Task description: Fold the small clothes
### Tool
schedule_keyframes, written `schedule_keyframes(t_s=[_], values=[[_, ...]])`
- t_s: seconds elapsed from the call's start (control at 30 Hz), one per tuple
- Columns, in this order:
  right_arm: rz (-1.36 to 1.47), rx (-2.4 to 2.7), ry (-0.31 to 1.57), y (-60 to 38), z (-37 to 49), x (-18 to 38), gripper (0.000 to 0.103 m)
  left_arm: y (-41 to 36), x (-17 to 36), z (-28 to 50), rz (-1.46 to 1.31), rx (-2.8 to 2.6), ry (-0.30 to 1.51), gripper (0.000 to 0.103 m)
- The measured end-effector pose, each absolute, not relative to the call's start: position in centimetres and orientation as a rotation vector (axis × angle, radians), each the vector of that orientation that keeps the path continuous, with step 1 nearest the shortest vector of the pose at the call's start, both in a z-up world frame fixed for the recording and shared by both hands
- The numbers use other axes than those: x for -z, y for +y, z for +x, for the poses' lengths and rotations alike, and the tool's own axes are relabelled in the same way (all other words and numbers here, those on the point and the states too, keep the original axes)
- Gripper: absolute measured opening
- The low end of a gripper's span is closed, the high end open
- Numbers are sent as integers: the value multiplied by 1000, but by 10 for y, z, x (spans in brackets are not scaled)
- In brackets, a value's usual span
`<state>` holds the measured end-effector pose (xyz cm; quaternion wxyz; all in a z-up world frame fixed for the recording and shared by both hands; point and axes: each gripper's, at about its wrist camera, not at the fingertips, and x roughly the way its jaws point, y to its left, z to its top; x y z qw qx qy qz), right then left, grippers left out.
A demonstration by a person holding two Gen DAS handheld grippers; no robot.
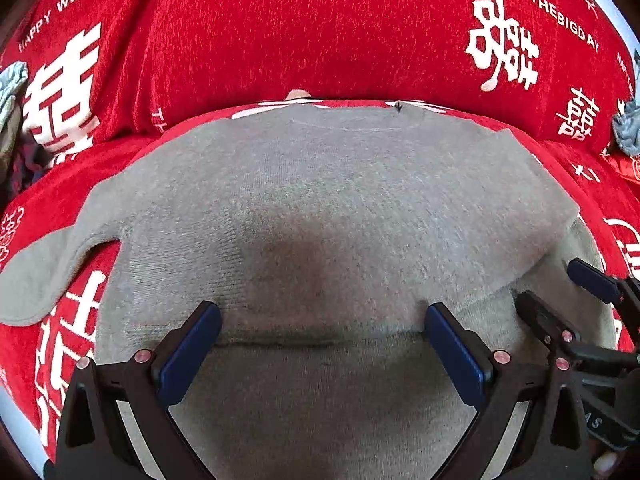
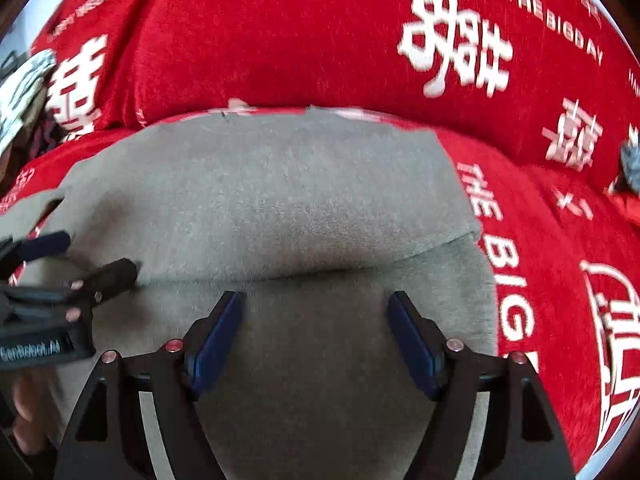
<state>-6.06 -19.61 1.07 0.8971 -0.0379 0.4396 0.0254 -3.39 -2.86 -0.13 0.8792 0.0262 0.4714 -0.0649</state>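
Note:
A small grey knit sweater [image 1: 320, 208] lies flat on the red cover, neckline at the far side. Its right sleeve is folded over the body; its left sleeve [image 1: 44, 272] stretches out to the left. My left gripper [image 1: 322, 320] is open above the lower middle of the sweater, holding nothing. My right gripper [image 2: 314, 308] is open above the sweater [image 2: 264, 200] at its lower right, near the folded edge. In the left wrist view the right gripper [image 1: 560, 284] shows at the right edge. In the right wrist view the left gripper [image 2: 88, 256] shows at the left.
A red sofa cover [image 1: 320, 28] with white characters and lettering spreads under and behind the sweater [image 2: 560, 240]. Other crumpled clothes lie at the far left [image 1: 12, 92] and far right [image 1: 628, 128]. A patterned garment [image 2: 20, 92] shows at the far left.

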Motion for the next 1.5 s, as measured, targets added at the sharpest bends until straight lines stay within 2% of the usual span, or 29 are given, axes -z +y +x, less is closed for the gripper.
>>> schedule_keyframes(t_s=[0.37, 0.83, 1.03, 1.23, 1.4, 1.5], values=[[-83, -43, 941, -186, -75, -12, 79, -14, 5, -50, 21, 119, 1010, 102], [-149, -113, 922, -200, -149, -9, 79, 9, 13, -129, 83, 182, 1004, 102], [-189, -111, 1000, -208, -162, -15, 82, 32, 6, -140, 27, 185, 1008, 102], [-183, -139, 936, -184, -145, -37, 82, 143, -15, -107, -222, -79, 950, 102], [-208, -219, 947, -142, -128, -34, 82, 275, -9, -72, -460, -473, 915, 102], [-246, -263, 952, -117, -124, -32, 82, 329, 7, -54, -590, -645, 926, 102]])
